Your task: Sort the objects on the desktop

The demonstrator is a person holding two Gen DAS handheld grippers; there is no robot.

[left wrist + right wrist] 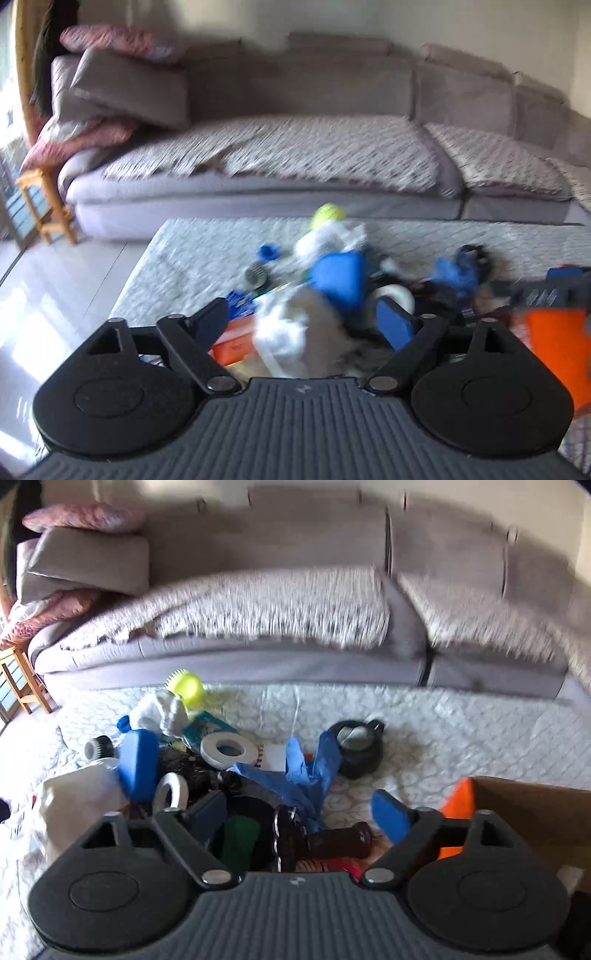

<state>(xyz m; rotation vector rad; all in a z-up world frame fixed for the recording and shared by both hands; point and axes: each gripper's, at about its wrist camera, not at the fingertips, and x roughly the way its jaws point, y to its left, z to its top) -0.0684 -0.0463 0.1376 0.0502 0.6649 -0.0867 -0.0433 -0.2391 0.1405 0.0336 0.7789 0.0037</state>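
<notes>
While both views are smeared with motion blur, the step in hand looks like the start of a pick: neither tool holds anything, and the heap of desktop objects lies unsorted on the counter (461,731), which is covered with a pale patterned cloth in front of a grey sofa (258,554). The left tool (308,317) has its fingers spread wide apart over a white crumpled cloth or bag (288,325), with an orange box (231,341) just beside its left finger. The right tool (299,806) is likewise wide apart and empty, poised above a dark cylindrical thing (332,843) and the dark clutter around it. Further out lie a blue glove (299,771), a white tape roll (229,751), a second tape ring (171,792), a blue bottle (138,762), a yellow-green cap (186,688) and a black round pot-like thing (356,747). A cardboard box (532,812) with something orange at its edge stands at the right, probably a sorting bin. The next move calls for choosing one piece that stands clear of the tangle, lowering a tool squarely over it and closing without dragging the glove or cords along. No brand, label or writing can be read; faint marks on the orange box are too blurred.
</notes>
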